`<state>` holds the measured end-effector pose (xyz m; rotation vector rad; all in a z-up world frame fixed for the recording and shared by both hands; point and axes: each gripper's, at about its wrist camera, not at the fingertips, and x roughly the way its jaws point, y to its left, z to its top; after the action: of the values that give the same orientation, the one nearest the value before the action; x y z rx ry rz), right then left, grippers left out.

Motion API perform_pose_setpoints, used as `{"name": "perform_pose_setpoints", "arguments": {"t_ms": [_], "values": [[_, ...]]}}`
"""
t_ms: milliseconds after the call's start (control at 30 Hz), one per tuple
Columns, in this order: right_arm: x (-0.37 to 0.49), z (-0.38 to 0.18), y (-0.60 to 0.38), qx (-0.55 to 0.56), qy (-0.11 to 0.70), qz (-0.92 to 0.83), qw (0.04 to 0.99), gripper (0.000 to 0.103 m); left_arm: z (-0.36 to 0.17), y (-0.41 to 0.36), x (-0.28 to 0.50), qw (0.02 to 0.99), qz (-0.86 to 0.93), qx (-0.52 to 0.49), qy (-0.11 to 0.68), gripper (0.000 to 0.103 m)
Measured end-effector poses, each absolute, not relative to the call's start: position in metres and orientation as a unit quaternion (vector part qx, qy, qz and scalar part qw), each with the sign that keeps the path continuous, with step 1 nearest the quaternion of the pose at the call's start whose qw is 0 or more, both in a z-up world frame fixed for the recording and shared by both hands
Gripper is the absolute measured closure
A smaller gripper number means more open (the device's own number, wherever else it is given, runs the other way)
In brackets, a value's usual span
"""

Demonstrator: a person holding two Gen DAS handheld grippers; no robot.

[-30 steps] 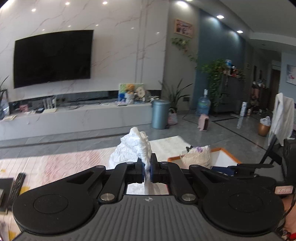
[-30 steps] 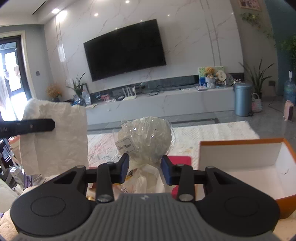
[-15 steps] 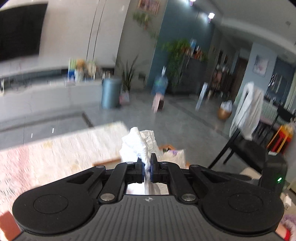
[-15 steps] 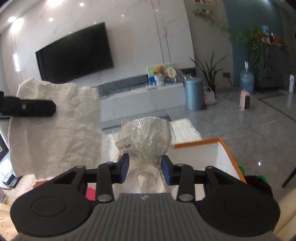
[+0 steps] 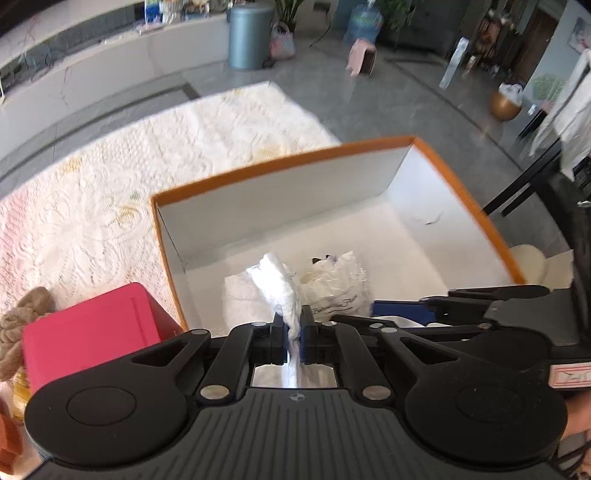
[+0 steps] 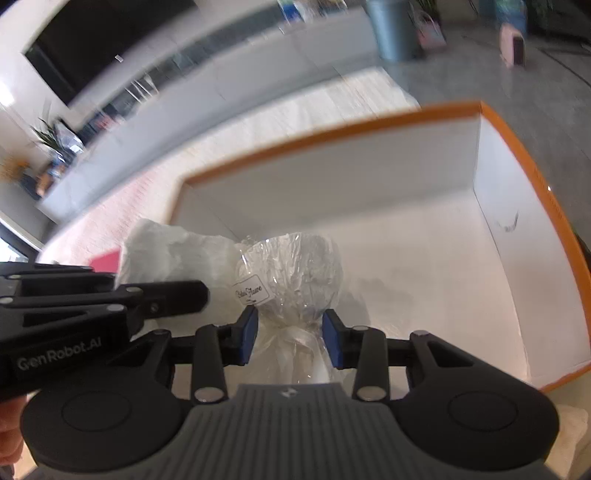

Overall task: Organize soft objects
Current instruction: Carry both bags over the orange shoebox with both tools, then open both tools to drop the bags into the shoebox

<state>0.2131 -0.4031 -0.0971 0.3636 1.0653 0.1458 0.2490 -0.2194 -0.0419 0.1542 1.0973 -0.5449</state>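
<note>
My left gripper (image 5: pixel 293 326) is shut on a crumpled white cloth (image 5: pixel 277 286) that hangs down into the orange-rimmed white box (image 5: pixel 280 166). My right gripper (image 6: pixel 290 332) is shut on the tied neck of a cellophane-wrapped white ball (image 6: pixel 291 275) with a small label, held low inside the same box (image 6: pixel 332 133). The wrapped ball also shows in the left wrist view (image 5: pixel 334 286), right of the cloth. The cloth shows in the right wrist view (image 6: pixel 166 251), left of the ball, behind the left gripper's finger (image 6: pixel 162 297).
A red box (image 5: pixel 92 332) stands left of the orange box, with a tan plush item (image 5: pixel 22 325) beside it. A pale patterned rug (image 5: pixel 129 155) lies beyond. A grey bin (image 5: pixel 245 35) and a black chair (image 5: pixel 546 177) stand farther off.
Both grippers have swung right and tilted down from facing the TV wall to over the orange box. The cloth and the wrapped ball have come down into the box, still gripped.
</note>
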Motion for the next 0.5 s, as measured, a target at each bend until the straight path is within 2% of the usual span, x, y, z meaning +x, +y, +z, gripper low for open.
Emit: {"name": "perform_pose_setpoints", "arguments": {"t_ms": [267, 300, 467, 500], "values": [[0.229, -0.12, -0.401, 0.12, 0.545, 0.07, 0.827, 0.064, -0.075, -0.235, 0.252, 0.805, -0.23, 0.132, 0.531, 0.094], [0.23, -0.122, -0.402, 0.115, 0.548, 0.069, 0.825, 0.063, -0.078, -0.235, 0.255, 0.804, -0.224, 0.131, 0.535, 0.09], [0.226, -0.121, -0.406, 0.098, 0.545, 0.06, 0.831, 0.057, -0.075, -0.236, 0.257, 0.803, -0.228, 0.12, 0.538, 0.084], [0.226, -0.12, -0.405, 0.093, 0.545, 0.055, 0.832, 0.056, -0.07, -0.239, 0.259, 0.805, -0.23, 0.118, 0.534, 0.079]]}}
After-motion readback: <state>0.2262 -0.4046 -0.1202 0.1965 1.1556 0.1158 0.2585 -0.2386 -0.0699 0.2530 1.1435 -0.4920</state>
